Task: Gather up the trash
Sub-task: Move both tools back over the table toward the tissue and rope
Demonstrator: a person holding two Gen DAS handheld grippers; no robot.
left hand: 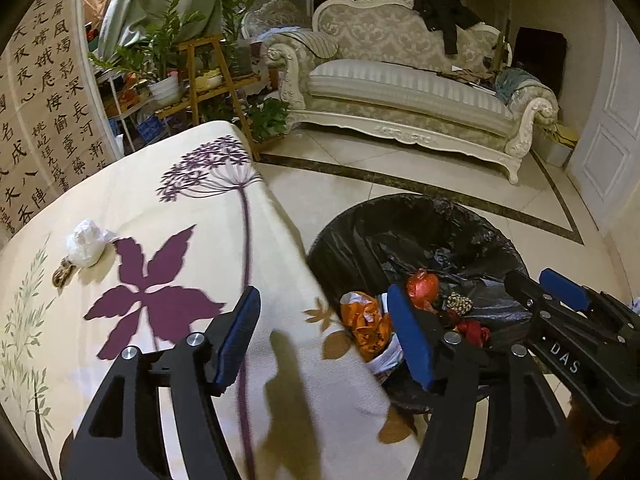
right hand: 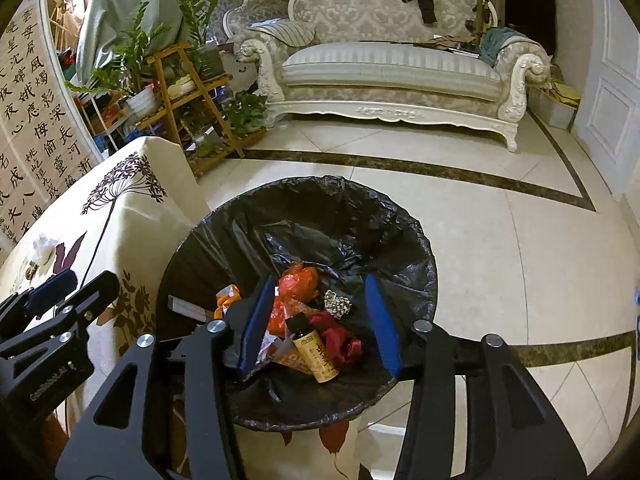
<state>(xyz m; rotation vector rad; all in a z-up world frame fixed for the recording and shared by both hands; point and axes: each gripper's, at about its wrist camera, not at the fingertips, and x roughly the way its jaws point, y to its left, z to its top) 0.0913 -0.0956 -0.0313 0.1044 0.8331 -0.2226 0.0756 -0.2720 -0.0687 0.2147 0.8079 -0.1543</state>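
A bin with a black liner (right hand: 320, 208) stands on the floor by the table's right edge; it also shows in the left wrist view (left hand: 420, 220). In it lie orange wrappers (left hand: 366, 322), a red bag (right hand: 298, 280), a small yellow bottle (right hand: 318, 354) and other scraps. My right gripper (right hand: 320, 320) is open and empty, right above the bin. My left gripper (left hand: 324, 340) is open and empty over the table's right edge. A crumpled white tissue (left hand: 86, 242) and a small brown scrap (left hand: 62, 276) lie on the table (left hand: 168, 208) at the far left.
The table has a cream cloth with purple flowers. A white sofa (left hand: 404, 92) stands across the tiled floor. A wooden plant rack (left hand: 208, 80) with potted plants stands behind the table. A calligraphy screen (left hand: 40, 120) is at the left, a white door (left hand: 612, 132) at the right.
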